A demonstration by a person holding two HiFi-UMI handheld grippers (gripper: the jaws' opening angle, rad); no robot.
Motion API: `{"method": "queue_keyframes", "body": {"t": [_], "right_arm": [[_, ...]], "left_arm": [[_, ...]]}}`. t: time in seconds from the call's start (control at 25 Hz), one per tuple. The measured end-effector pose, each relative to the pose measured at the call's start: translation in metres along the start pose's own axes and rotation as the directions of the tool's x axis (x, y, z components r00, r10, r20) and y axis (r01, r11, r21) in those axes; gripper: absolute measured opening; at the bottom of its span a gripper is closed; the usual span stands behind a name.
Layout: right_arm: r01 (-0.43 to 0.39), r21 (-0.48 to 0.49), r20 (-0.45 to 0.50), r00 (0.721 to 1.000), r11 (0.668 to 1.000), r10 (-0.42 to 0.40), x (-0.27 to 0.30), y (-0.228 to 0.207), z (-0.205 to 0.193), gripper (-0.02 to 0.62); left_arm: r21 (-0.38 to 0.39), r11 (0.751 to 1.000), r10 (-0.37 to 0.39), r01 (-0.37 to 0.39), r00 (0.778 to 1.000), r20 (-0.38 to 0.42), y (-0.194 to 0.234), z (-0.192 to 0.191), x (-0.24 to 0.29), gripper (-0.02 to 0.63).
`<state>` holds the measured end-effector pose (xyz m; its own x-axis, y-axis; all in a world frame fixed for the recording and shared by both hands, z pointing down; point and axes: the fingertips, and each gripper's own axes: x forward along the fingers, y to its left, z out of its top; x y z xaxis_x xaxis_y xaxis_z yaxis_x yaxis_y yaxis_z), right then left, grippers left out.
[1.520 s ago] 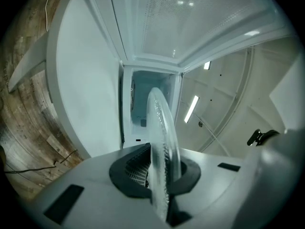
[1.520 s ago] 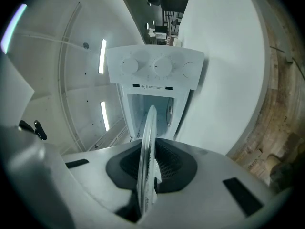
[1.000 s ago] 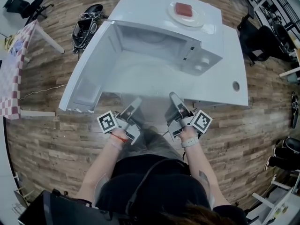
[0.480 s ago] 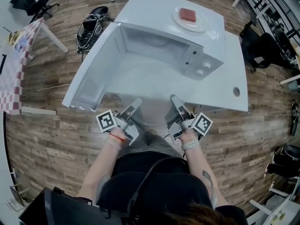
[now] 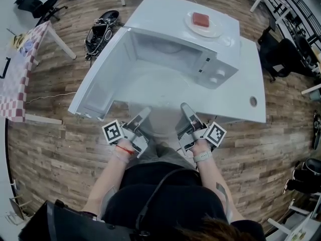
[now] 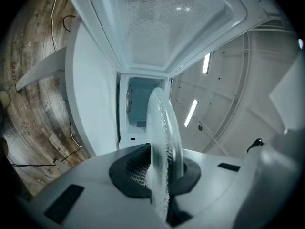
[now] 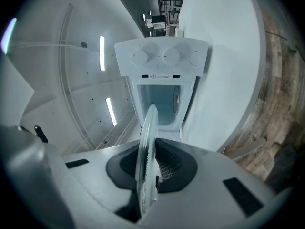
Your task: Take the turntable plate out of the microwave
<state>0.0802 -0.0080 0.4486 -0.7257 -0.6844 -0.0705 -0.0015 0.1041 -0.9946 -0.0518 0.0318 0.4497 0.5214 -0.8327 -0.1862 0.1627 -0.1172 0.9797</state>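
Room: wood-plank floor [image 5: 55,149] is running under a white table [image 5: 251,79], with a red-and-white checked table [image 5: 15,69] standing off to the person's left.
Microwave: a white microwave oven [image 5: 165,19] is sitting on the white table, its door [image 5: 98,87] hanging wide open to the person's left, the cavity showing, two control knobs [image 5: 216,75] facing the person.
On top: a white plate [image 5: 216,30] is resting on the oven's roof, carrying a red block [image 5: 200,19].
Turntable plate: the clear glass turntable plate [image 5: 161,124] is sitting outside the cavity, over the near edge of the table, roughly level between the two grippers.
Left gripper: the left gripper [image 5: 144,111] is pointing toward the oven, its jaws clenching the plate's left rim.
Right gripper: the right gripper [image 5: 184,107] is doing the same on the right rim, its jaws pinching the glass edge.
Person: standing right at the table edge, both forearms reaching forward.
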Motion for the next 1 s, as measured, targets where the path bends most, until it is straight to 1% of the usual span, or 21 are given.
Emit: {"method": "queue_keyframes", "body": {"t": [0.44,0.76,1.0], "right_arm": [[-0.007,-0.001,-0.009,1.000,1.000,0.007,-0.004,0.003,0.004,0.041],[-0.008,0.020,0.005,1.000,1.000,0.008,-0.013,0.002,0.007,0.041],[-0.009,0.041,-0.004,1.000,0.999,0.009,-0.014,-0.003,0.003,0.041]], "left_arm": [[-0.003,1.000,0.003,-0.003,1.000,0.000,-0.002,-0.005,0.004,0.034],[-0.004,1.000,0.014,-0.014,1.000,-0.003,-0.001,-0.014,0.004,0.034],[-0.005,1.000,0.027,-0.027,1.000,0.012,0.003,-0.015,-0.001,0.034]]}}
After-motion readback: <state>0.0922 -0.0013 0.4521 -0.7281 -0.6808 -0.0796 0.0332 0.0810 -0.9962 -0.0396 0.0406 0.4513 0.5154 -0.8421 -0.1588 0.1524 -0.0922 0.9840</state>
